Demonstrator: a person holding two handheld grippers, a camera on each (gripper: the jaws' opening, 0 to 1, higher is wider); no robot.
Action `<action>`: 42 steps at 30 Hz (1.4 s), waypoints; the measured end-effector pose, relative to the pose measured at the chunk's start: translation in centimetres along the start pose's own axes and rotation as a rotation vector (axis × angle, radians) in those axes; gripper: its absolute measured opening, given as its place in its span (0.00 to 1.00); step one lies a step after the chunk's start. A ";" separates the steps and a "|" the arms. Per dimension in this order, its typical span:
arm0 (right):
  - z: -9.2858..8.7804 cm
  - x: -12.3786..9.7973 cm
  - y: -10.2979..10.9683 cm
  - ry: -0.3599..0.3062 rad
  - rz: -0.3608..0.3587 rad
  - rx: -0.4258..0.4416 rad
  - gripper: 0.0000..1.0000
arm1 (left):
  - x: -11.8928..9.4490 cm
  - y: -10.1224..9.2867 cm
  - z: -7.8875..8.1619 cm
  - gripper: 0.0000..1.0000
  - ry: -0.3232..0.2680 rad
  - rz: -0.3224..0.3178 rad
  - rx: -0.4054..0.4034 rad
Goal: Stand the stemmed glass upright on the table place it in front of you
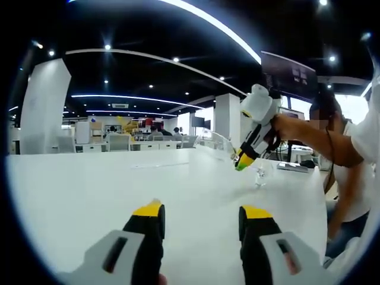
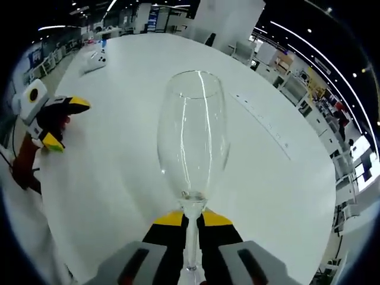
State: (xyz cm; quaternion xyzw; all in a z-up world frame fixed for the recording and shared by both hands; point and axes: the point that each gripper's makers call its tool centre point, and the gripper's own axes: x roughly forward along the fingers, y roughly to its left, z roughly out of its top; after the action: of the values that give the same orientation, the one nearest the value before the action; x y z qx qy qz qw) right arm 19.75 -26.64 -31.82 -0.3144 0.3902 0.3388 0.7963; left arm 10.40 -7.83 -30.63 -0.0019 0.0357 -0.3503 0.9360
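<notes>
A clear stemmed glass (image 2: 193, 136) fills the middle of the right gripper view, with my right gripper (image 2: 193, 221) shut on its stem just under the bowl. The bowl points away from the camera, over the white table (image 2: 119, 178). In the left gripper view the right gripper (image 1: 242, 161) comes in from the right in a person's hand. There the glass (image 1: 218, 142) is faint and tilted, with its foot (image 1: 260, 177) close to the table (image 1: 89, 190). My left gripper (image 1: 203, 214) is open over bare tabletop with nothing between its jaws. In the right gripper view, the left gripper (image 2: 64, 123) is open too.
A person (image 1: 350, 154) stands at the table's right edge, with a dark monitor (image 1: 289, 74) and a flat device (image 1: 294, 167) behind the right gripper. A small white object (image 2: 92, 59) lies far off on the table. Desks and chairs (image 1: 119, 142) line the room beyond.
</notes>
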 end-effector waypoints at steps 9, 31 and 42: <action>0.0 -0.8 -0.2 -0.066 -0.001 0.053 0.11 | 0.0 0.0 -0.1 0.50 0.006 0.001 0.004; 1.7 -4.1 -1.6 -0.444 -0.088 0.219 0.11 | 0.0 0.0 0.0 0.50 0.001 0.002 0.001; 1.5 -5.0 -1.5 -0.578 -0.107 0.287 0.12 | -0.1 -0.2 -0.1 0.50 0.001 0.000 0.002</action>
State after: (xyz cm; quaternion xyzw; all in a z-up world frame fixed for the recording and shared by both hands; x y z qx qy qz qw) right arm 19.25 -27.83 -26.57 -0.1099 0.1748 0.3130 0.9270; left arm 10.17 -7.90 -30.70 -0.0007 0.0359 -0.3503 0.9359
